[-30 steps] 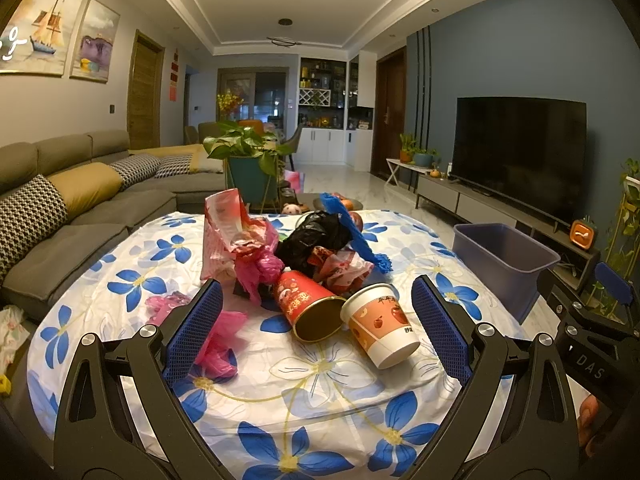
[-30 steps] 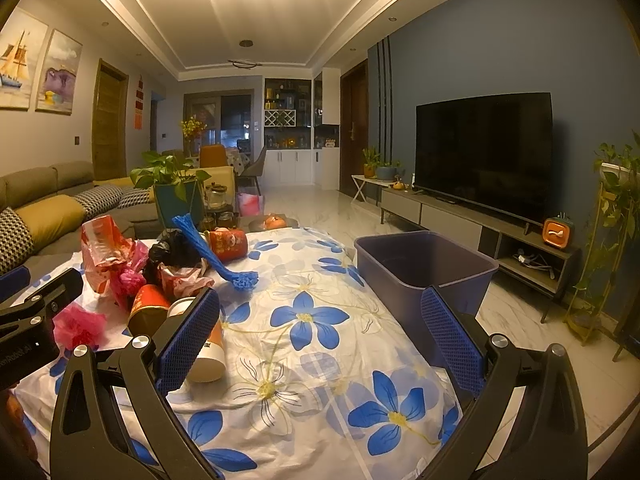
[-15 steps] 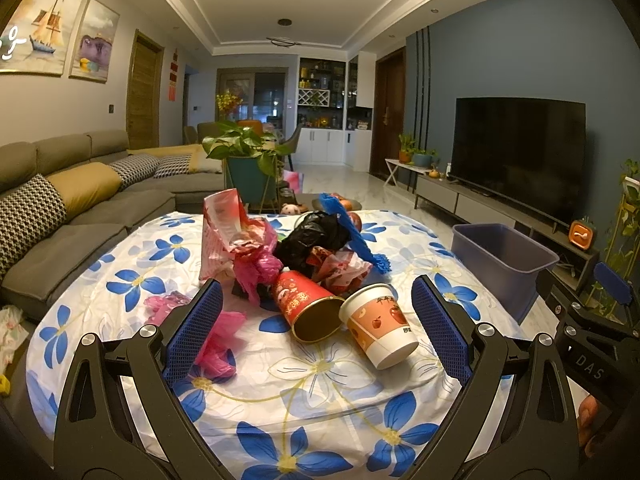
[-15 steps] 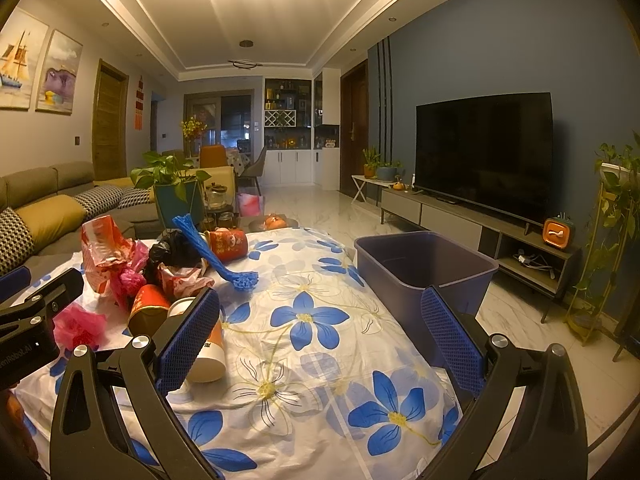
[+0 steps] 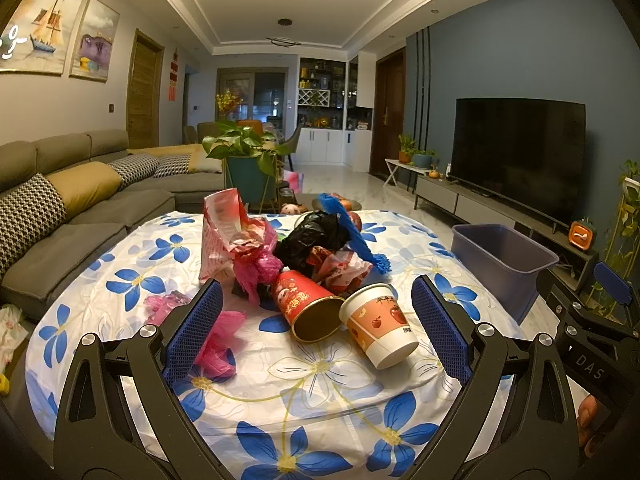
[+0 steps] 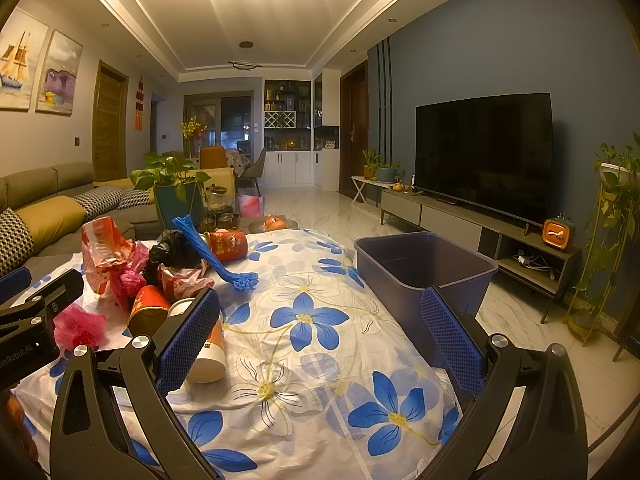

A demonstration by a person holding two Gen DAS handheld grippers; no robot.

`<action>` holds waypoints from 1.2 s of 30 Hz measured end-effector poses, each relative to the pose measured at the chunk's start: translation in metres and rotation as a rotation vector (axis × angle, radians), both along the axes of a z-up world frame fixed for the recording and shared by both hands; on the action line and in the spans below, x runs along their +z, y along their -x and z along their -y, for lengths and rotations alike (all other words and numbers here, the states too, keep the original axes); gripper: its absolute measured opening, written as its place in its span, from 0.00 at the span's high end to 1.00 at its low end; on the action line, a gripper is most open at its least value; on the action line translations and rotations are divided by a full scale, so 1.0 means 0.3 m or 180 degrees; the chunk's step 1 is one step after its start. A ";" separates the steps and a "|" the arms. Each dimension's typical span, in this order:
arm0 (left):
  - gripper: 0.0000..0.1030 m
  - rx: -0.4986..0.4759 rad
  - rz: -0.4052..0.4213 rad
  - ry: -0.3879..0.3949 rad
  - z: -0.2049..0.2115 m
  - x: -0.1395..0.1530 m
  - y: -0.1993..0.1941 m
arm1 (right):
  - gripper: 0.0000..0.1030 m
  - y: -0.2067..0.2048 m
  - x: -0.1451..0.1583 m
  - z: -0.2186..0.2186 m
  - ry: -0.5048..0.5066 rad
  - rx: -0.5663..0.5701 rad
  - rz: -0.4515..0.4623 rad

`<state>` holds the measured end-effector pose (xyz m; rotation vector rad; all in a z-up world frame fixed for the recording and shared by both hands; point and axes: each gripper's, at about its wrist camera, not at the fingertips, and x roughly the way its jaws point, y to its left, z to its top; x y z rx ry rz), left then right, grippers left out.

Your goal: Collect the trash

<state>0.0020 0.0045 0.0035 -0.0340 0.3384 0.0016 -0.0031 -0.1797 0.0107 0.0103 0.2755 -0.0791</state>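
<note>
The trash sits heaped mid-table on the flowered cloth (image 5: pixel 320 396): a paper cup (image 5: pixel 380 330) and red can (image 5: pixel 308 308) on their sides, crumpled bags behind. Both round items could roll off if nudged. The left gripper (image 5: pixel 316 332) and right gripper (image 6: pixel 320 340) hover spread and empty; the bin (image 6: pixel 424 264) stands beside the table, so a short toss might miss.

The right gripper (image 6: pixel 320 332) finger hides part of the paper cup (image 6: pixel 208 360); cup lettering is illegible.
</note>
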 end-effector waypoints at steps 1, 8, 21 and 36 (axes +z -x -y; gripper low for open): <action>0.09 0.0005 -0.0004 0.0000 0.000 0.001 0.001 | 0.05 -0.001 0.000 -0.001 0.0002 0.0000 0.0000; 0.09 0.0003 -0.0012 0.0006 0.005 -0.007 -0.006 | 0.05 -0.004 -0.004 -0.001 -0.0007 0.0002 -0.0007; 0.09 0.0004 -0.0013 0.0011 0.004 -0.007 -0.007 | 0.05 0.000 -0.016 -0.001 -0.0032 0.0029 0.0003; 0.09 -0.0010 -0.0010 0.0036 0.008 -0.024 -0.004 | 0.05 -0.003 -0.025 -0.005 -0.0033 0.0042 -0.0011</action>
